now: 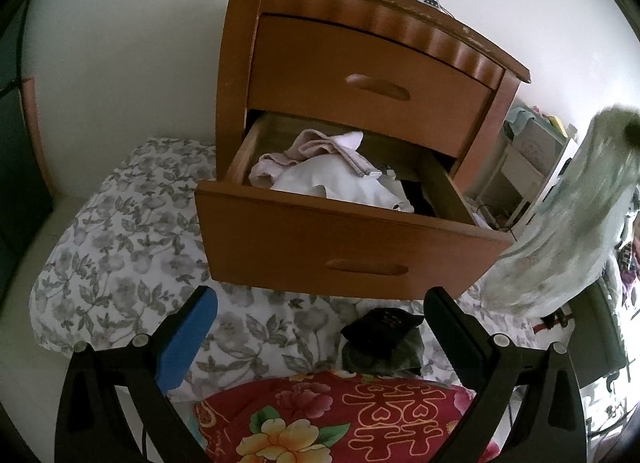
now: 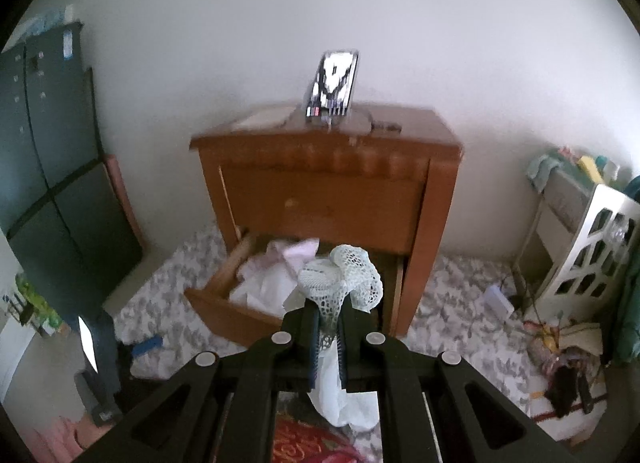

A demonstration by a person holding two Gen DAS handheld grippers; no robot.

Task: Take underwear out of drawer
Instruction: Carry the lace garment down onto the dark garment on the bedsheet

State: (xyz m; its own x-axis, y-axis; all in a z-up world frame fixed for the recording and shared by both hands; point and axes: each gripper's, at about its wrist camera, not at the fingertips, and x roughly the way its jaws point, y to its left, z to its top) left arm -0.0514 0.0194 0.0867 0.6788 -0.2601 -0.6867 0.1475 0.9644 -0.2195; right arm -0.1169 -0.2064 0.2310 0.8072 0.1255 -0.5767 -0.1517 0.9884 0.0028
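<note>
Your right gripper (image 2: 329,327) is clamped tight on a pale lace underwear (image 2: 344,275); its mesh bunches above the fingertips and white cloth trails down below them. The piece hangs free in front of the nightstand (image 2: 332,167), clear of the open drawer (image 2: 224,303). In your left view the same piece shows only as a pale blur (image 1: 560,223) right of the nightstand.

Your left gripper (image 1: 320,323) stands wide with nothing between its fingers, one with a blue pad (image 1: 184,339), the other black. It sits below the drawer front (image 1: 340,247), above a red floral cushion (image 1: 332,419).

The lower drawer of the nightstand is pulled out, and the upper drawer (image 1: 368,75) is closed. Inside the open one lie more clothes: a pinkish piece (image 1: 320,151) toward the back and a white piece (image 1: 340,183) toward the front, overlapping. A dark garment (image 1: 380,327) lies on the grey floral sheet (image 1: 120,247) just in front of the nightstand, between your left fingers in that view. A phone (image 2: 332,83) is propped upright on top of the nightstand.
</note>
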